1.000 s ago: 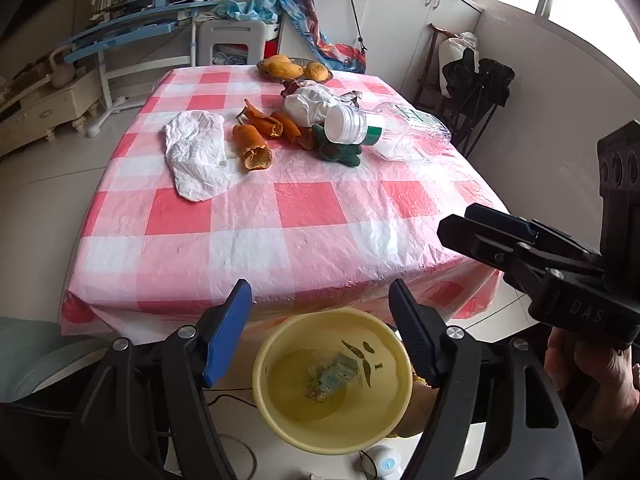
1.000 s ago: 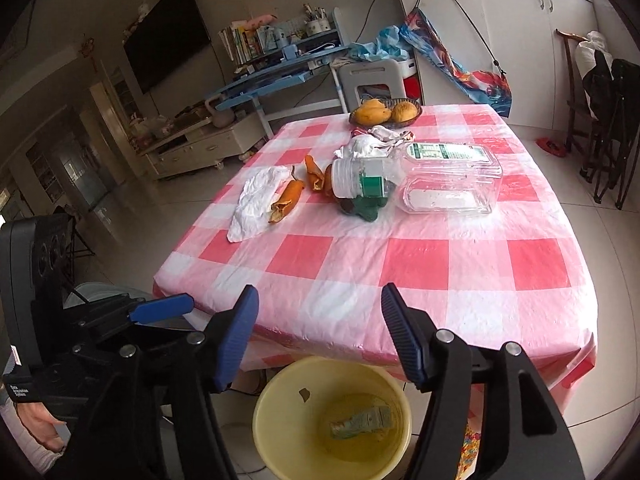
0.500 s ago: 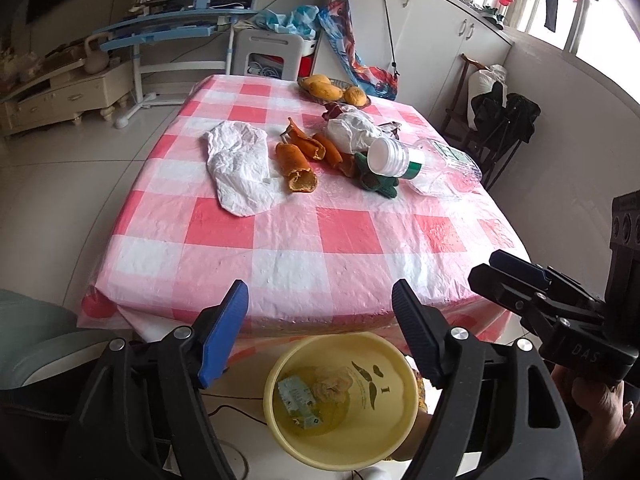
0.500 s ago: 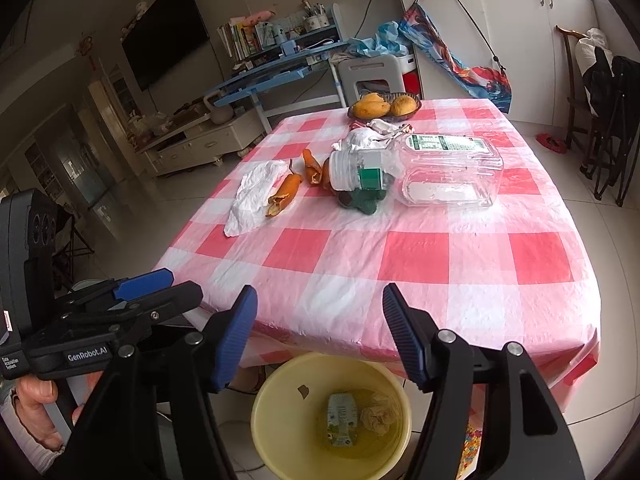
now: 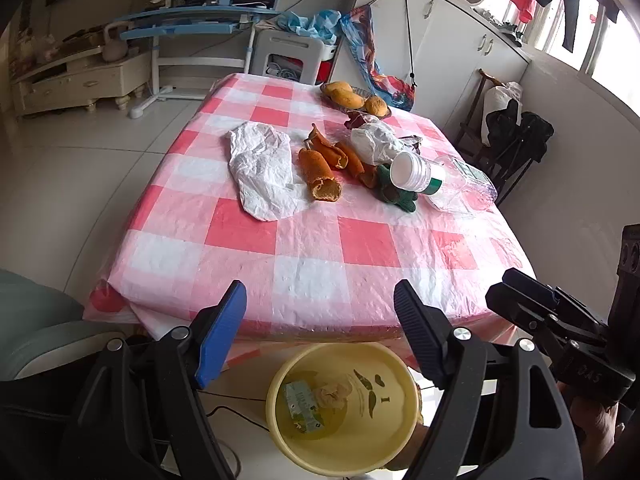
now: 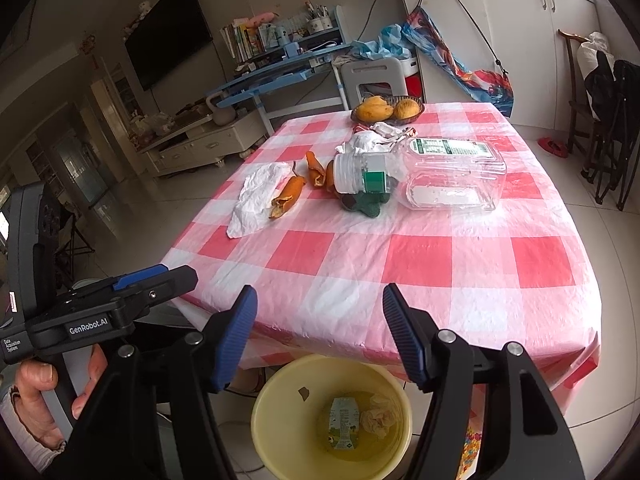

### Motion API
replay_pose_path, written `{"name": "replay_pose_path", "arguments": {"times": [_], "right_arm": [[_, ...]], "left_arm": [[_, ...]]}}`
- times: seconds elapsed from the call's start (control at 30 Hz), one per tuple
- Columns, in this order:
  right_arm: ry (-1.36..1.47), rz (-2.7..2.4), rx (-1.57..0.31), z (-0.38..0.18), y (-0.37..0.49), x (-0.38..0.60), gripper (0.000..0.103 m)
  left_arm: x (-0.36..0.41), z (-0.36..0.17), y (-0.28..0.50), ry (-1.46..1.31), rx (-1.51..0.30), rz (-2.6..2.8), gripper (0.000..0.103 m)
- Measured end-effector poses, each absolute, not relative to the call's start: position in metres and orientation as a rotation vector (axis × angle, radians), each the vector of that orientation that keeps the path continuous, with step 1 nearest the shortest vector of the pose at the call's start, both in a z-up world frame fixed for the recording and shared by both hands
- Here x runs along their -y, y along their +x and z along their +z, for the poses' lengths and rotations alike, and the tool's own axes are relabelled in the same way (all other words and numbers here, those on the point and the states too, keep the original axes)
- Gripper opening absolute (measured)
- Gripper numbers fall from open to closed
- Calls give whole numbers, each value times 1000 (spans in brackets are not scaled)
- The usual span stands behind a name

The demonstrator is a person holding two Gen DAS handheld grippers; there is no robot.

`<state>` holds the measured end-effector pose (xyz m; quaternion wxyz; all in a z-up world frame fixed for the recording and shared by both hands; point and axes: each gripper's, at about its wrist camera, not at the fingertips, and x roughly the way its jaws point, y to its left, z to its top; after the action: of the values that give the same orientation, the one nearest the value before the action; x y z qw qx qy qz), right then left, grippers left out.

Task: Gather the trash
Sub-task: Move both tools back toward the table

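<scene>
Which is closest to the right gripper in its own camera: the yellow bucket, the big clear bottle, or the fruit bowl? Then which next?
1. Yellow bucket, right below the right gripper, on the floor.
2. Clear bottle, lying mid-table, slightly right.
3. Fruit bowl, at the table's far edge.

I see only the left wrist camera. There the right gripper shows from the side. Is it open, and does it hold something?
Observer: The right gripper is open and holds nothing; the round yellow plastic bin stands below it.
Operator: Does the clear plastic bottle carry a label? I see only a sliver.
Observer: Yes, a long white label with green print runs along its upper side.
Operator: Is anything on the floor beyond the right edge of the pink-and-white checked table?
Observer: A small red thing lies there, near the dark chairs.
</scene>
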<state>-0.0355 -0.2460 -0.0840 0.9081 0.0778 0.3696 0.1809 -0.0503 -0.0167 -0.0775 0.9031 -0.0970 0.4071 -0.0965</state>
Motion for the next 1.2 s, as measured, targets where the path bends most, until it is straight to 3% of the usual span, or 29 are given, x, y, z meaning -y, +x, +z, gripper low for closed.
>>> {"name": "replay_pose_path", "arguments": {"times": [0.83, 1.2], "right_arm": [[134, 458, -765, -86, -25, 218, 63], [149, 488, -852, -93, 54, 165, 55]], "left_arm": [[-26, -86, -27, -371, -877, -55, 73], [-45, -50, 27, -316, -843, 12, 76]]}}
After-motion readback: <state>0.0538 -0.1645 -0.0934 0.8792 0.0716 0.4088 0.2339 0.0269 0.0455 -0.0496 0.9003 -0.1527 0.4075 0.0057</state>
